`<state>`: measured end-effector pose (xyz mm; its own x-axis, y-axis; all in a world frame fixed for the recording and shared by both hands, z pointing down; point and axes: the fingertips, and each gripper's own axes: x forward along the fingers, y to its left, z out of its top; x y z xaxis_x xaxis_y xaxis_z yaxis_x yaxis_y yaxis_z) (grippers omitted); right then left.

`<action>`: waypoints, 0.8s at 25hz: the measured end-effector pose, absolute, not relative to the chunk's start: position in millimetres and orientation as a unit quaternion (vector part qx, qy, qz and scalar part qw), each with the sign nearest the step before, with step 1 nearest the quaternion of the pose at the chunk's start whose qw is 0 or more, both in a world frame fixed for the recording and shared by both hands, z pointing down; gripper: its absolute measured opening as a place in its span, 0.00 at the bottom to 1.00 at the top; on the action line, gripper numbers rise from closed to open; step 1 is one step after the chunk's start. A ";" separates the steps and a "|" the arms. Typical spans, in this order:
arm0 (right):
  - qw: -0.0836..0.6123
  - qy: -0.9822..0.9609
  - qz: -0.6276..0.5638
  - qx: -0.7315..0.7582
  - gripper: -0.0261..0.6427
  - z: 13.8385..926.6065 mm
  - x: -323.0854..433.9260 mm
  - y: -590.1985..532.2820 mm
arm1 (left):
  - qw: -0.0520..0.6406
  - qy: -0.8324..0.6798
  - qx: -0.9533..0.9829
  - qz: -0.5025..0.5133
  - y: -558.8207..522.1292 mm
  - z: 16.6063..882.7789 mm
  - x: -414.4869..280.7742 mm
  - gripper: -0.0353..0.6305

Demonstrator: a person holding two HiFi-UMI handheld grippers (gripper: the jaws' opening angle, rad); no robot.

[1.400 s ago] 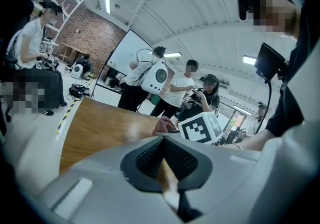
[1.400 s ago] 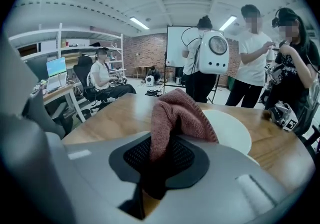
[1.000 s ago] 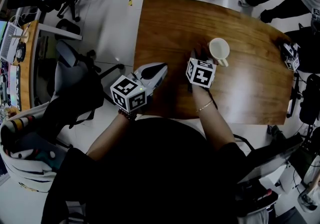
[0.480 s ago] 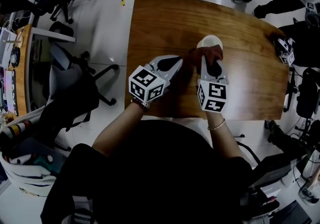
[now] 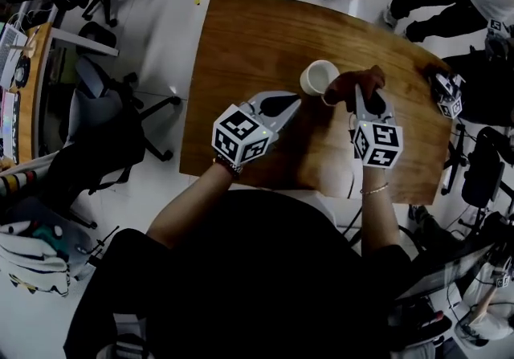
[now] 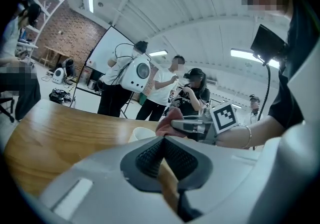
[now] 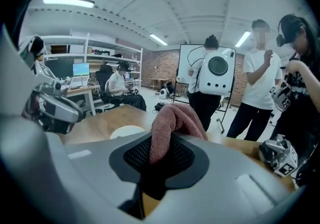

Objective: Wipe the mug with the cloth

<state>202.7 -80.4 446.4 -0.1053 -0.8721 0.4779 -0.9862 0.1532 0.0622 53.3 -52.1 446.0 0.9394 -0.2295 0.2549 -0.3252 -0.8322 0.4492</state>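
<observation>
A white mug [image 5: 319,76] stands upright on the wooden table [image 5: 257,28]; its rim also shows in the left gripper view as the mug [image 6: 142,133] and in the right gripper view as the mug [image 7: 125,131]. My right gripper [image 5: 361,95] sits just right of the mug, shut on a reddish-brown cloth [image 5: 352,81] that bulges out of the jaws as a folded cloth [image 7: 172,125]. My left gripper [image 5: 294,101] hovers just left of and below the mug, shut with nothing in it, pads meeting [image 6: 162,144].
A spare gripper [image 5: 446,94] with a marker cube lies at the table's right edge. Office chairs [image 5: 104,108] stand left of the table. Several people [image 7: 260,67] stand beyond the far side, and cables run over the floor.
My right gripper has carried the cloth from the mug's left, across it, to its right side. The left gripper moved up closer to the mug.
</observation>
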 end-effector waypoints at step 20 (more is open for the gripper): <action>0.260 -0.825 0.200 0.460 0.13 542.8 185.6 -94.6 | 0.278 -0.233 0.926 0.101 -36.8 462.1 76.1 0.05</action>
<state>185.6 -94.6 542.8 -0.4407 -0.6548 0.6140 -0.8635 0.4961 -0.0907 76.1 -36.8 462.1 0.8711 -0.3753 0.3168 -0.4877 -0.7364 0.4689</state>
